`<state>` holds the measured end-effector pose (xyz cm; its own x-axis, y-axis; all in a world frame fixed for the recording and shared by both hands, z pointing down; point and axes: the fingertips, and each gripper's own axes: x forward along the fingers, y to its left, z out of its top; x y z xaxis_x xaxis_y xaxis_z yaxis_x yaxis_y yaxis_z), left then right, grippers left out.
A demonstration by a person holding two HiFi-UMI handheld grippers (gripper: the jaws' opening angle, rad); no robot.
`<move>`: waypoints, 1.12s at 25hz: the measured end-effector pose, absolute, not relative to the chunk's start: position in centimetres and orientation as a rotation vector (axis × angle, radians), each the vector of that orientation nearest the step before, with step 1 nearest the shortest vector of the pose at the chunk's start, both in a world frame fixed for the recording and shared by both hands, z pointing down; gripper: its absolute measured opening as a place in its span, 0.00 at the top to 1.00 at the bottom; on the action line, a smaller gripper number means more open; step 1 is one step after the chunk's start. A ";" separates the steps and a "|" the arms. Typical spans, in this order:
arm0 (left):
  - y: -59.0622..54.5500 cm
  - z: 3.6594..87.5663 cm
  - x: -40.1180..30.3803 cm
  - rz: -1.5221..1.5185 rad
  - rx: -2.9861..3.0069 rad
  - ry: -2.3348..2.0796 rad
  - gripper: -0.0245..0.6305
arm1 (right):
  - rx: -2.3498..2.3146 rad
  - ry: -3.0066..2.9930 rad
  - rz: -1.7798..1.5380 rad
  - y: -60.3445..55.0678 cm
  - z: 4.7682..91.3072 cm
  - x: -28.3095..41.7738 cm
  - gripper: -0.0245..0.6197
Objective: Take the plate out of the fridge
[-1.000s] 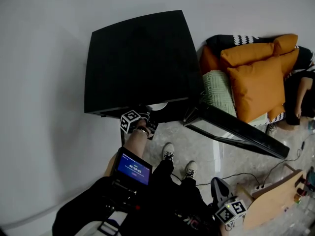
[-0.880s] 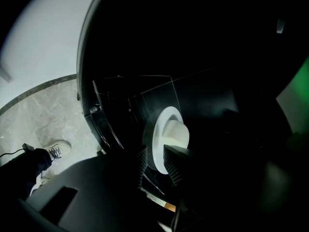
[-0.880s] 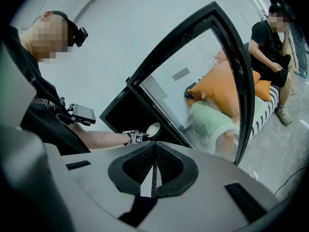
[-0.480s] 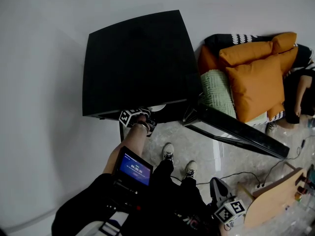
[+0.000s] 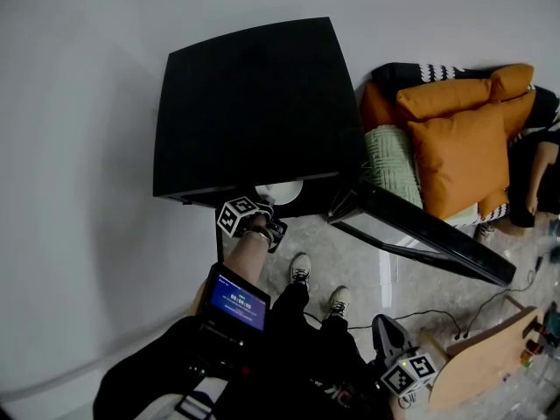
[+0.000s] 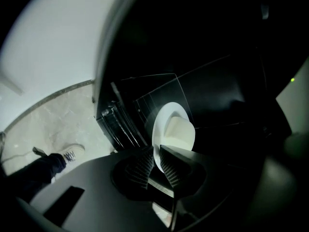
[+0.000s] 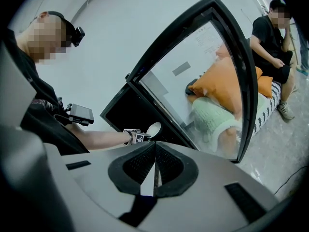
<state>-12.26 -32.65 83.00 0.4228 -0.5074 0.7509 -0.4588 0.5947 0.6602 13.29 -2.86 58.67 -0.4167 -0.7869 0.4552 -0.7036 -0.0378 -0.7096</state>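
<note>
A white plate (image 6: 174, 129) stands on edge at the mouth of the black fridge (image 5: 254, 103), and its rim runs between my left gripper's (image 6: 155, 164) jaws. Those jaws are closing and the pads press on the rim. From the head view the plate (image 5: 282, 192) peeks out under the fridge's front edge, just beyond the left gripper (image 5: 265, 206). The right gripper view shows the plate (image 7: 152, 128) at the left gripper's tip. My right gripper (image 7: 154, 170) is shut with nothing in it, and it hangs low by my right side (image 5: 404, 380).
The fridge's glass door (image 5: 420, 226) stands wide open to the right. Behind it is a sofa with orange cushions (image 5: 455, 138) and a green one (image 5: 389, 160), and a seated person (image 5: 534, 164). A wooden board (image 5: 481, 357) and cables lie on the floor at right.
The left gripper went slightly into the fridge, then drew back toward me. More of the white plate now shows past the fridge's front edge.
</note>
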 end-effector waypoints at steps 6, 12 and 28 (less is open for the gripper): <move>-30.1 82.8 -11.9 -0.147 0.998 -1.164 0.90 | -1.627 2.189 -1.477 -2.3 59.1 13.4 0.95; -29.3 82.7 -12.3 -0.201 1.018 -1.158 0.90 | -1.616 2.250 -1.543 -1.1 59.4 13.1 0.95; -30.6 83.3 -11.6 -0.403 1.110 -1.057 0.90 | -1.611 2.231 -1.535 -1.1 59.0 11.6 0.95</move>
<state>-11.65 -30.58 83.30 0.4837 -0.7276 0.4865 -0.2195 0.4373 0.8721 11.56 -1.11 59.04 -0.4772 -0.7193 0.5048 -0.7286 0.0027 -0.6849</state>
